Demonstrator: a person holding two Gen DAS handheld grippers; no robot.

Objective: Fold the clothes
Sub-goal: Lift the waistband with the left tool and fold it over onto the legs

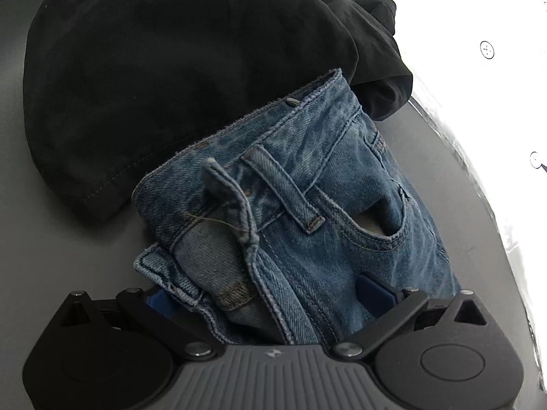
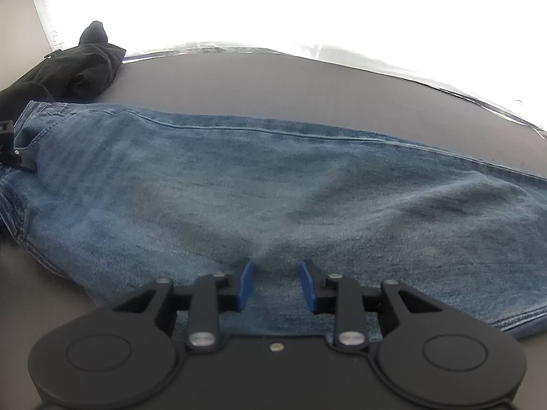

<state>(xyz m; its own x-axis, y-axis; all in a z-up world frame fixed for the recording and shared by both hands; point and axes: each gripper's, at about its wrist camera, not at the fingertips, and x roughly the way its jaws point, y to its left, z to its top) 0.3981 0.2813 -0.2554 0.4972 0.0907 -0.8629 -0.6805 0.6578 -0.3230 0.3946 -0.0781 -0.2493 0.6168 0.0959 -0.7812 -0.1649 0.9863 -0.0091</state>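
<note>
While the right gripper [image 2: 276, 285] is hanging low over the jeans [image 2: 273, 188], its blue pads [image 2: 245, 285] are standing apart with bare denim between them, gripping nothing. Over at the waistband, the left gripper [image 1: 263, 294] is straddling a bunched fold of denim with its pads spread wide; whether they are pressing on it cannot be told. Beyond the jeans, a black garment [image 1: 171, 68] is lying heaped on the dark table [image 2: 273, 75], touching the waistband.
</note>
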